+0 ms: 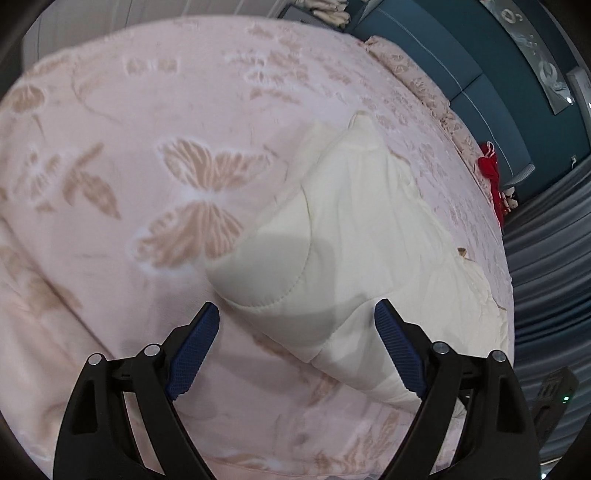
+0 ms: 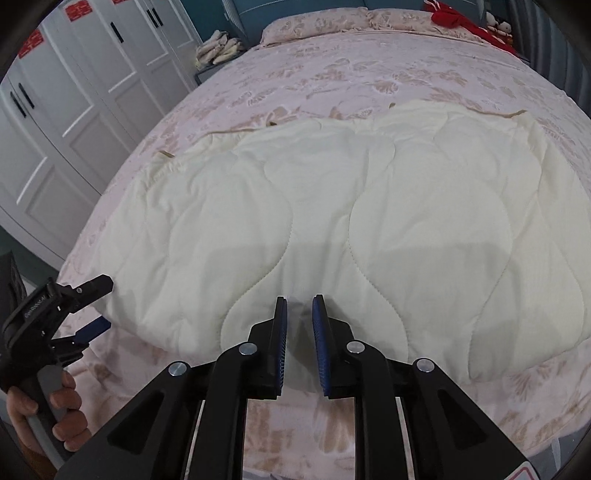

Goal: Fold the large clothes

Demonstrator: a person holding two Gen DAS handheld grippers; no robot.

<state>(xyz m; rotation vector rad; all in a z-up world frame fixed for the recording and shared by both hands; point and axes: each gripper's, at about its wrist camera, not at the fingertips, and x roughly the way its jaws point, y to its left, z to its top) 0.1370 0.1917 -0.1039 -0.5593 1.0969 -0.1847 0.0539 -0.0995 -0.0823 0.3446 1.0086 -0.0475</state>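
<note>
- The left gripper (image 2: 94, 306) is held by a hand (image 2: 48, 413) at the left end of the near edge of the bed (image 2: 295, 66), just beside the left corner of the quilted cream garment (image 2: 332, 206). Its jaws are spread wide with nothing between them; the spread is judged to be a readiness to take that corner.
- In the left wrist view, the left gripper (image 1: 295, 314) is pointed down over the garment (image 1: 351, 240), where one rounded, stitched end lies doubled over the layer beneath. The fold is judged to be partly made at this end.
- The garment is laid flat across the near half of the bed, its long side along the near edge, so that both near corners are within reach.
- The right gripper (image 2: 299, 306) is placed over the middle of the garment's near edge. Its jaws are parted only narrowly, and no cloth is pinched between them; the fabric lies beneath the tips.
- A pile of pale cloth (image 2: 218, 48) and a red item (image 2: 454, 18) are kept at the far corners of the bed, well apart from the work.
</note>
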